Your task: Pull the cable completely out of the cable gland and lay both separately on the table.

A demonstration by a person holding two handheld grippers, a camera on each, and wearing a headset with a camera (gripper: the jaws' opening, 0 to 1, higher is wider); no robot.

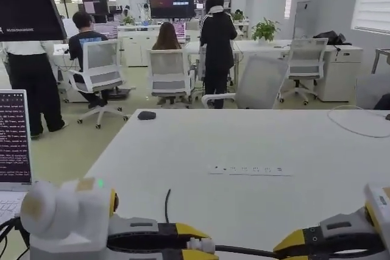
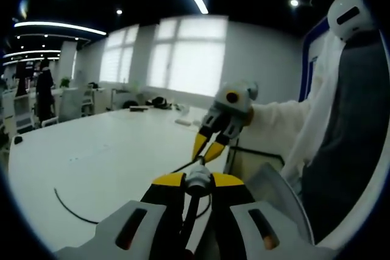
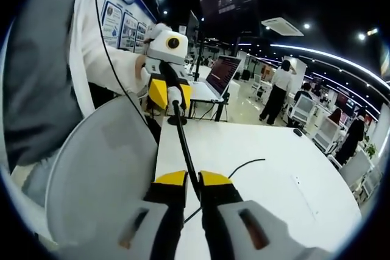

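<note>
At the near edge of the white counter [image 1: 256,138], the left gripper [image 2: 197,181] clamps its fingers on the cable gland [image 2: 198,173] while the right gripper [image 3: 193,179] pinches the black cable [image 3: 183,138] taut. A straight, steady pull along the gland's axis should free it.

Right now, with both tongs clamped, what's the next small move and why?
Probably draw the right tongs straight away from the left tongs, along the cable. The left tongs pinch the cable gland, the right grip the cable, and the cable's tail trails out behind the gland, so it isn't free.
</note>
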